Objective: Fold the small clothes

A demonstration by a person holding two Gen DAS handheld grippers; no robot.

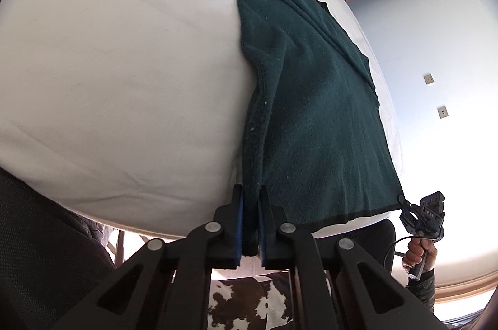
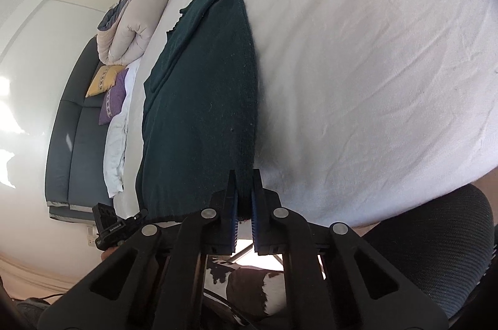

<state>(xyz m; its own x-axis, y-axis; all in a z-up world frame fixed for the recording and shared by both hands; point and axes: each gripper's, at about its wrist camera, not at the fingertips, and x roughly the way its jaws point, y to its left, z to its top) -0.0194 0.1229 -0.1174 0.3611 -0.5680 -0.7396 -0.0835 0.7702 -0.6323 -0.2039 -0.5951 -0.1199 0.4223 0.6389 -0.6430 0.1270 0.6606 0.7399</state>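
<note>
A dark green knitted sweater [image 1: 311,99] lies lengthwise on the white bed [image 1: 124,65], its hem at the near edge. My left gripper [image 1: 250,190] is shut on the hem's near left corner, with fabric pinched between the blue pads. At the hem's other corner, my right gripper [image 1: 404,202] shows small, held by a hand [image 1: 418,255]. In the right wrist view the sweater [image 2: 205,99] runs away over the bed [image 2: 373,65], and my right gripper [image 2: 244,174] is shut on its near right corner. My left gripper [image 2: 141,213] appears at the lower left, at the hem.
A dark sofa [image 2: 77,124] with a yellow cushion [image 2: 101,81], a purple cushion [image 2: 113,102] and a rolled duvet [image 2: 130,28] stands beyond the bed's left side. A black mesh chair [image 2: 435,252] is near right. A cowhide rug [image 1: 246,299] lies below.
</note>
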